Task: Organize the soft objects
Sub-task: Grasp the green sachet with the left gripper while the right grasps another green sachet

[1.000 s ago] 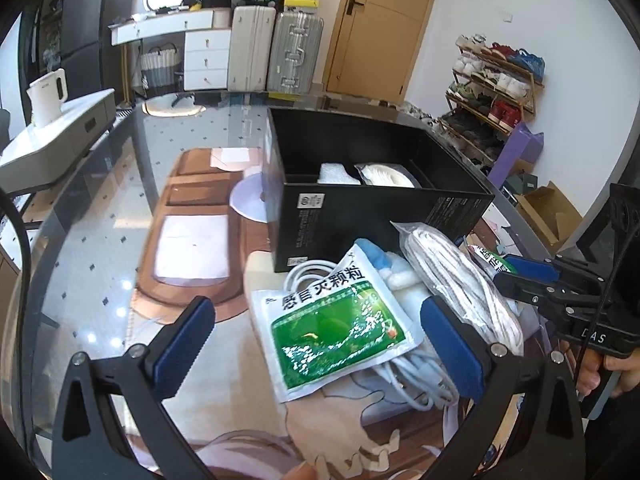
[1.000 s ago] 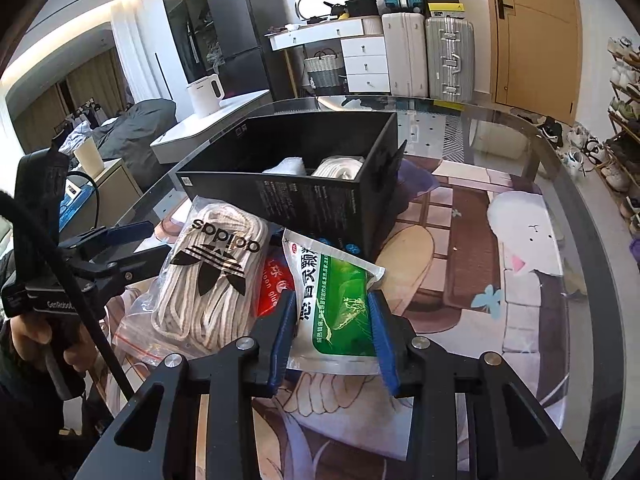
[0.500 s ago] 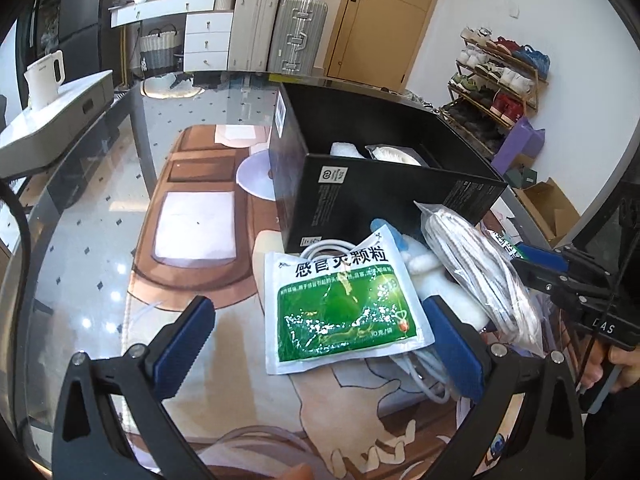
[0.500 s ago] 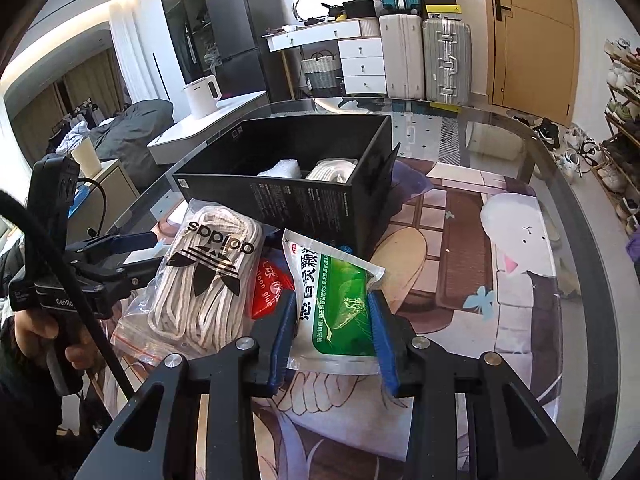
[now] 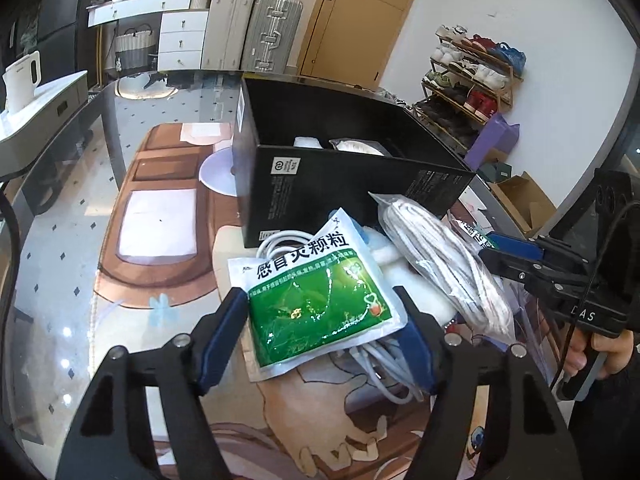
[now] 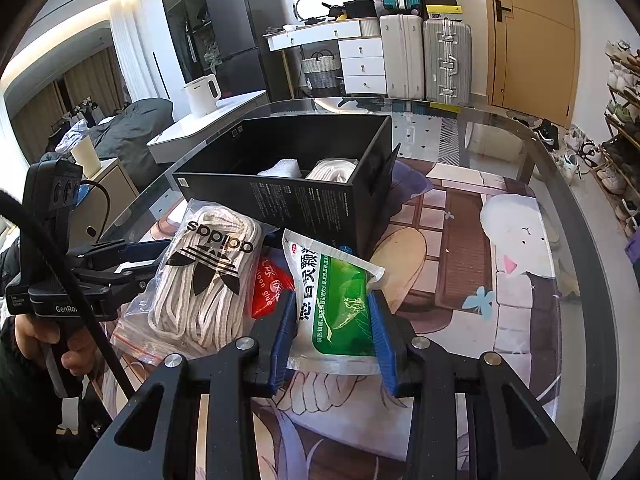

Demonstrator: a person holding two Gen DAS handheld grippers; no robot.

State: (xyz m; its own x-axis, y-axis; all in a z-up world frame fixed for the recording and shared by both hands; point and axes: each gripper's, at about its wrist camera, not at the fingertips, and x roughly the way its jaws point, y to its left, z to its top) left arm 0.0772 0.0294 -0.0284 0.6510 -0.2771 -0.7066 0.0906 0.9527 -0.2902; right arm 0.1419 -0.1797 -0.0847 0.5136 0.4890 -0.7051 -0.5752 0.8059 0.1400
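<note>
L hand-held gripper (image 5: 320, 334) jaws went from wide to closing round green sachet (image 5: 316, 300) atop the pile by box (image 5: 340, 184). R hand-held gripper (image 6: 332, 332) already clamps its own sachet (image 6: 340, 304). Both need boxing next, imo.

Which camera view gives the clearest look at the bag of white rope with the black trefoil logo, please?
The right wrist view: the rope bag faces the camera, showing its logo and coils, between the left gripper and a red packet. The left wrist view shows the rope bag only edge-on, logo hidden.
</note>
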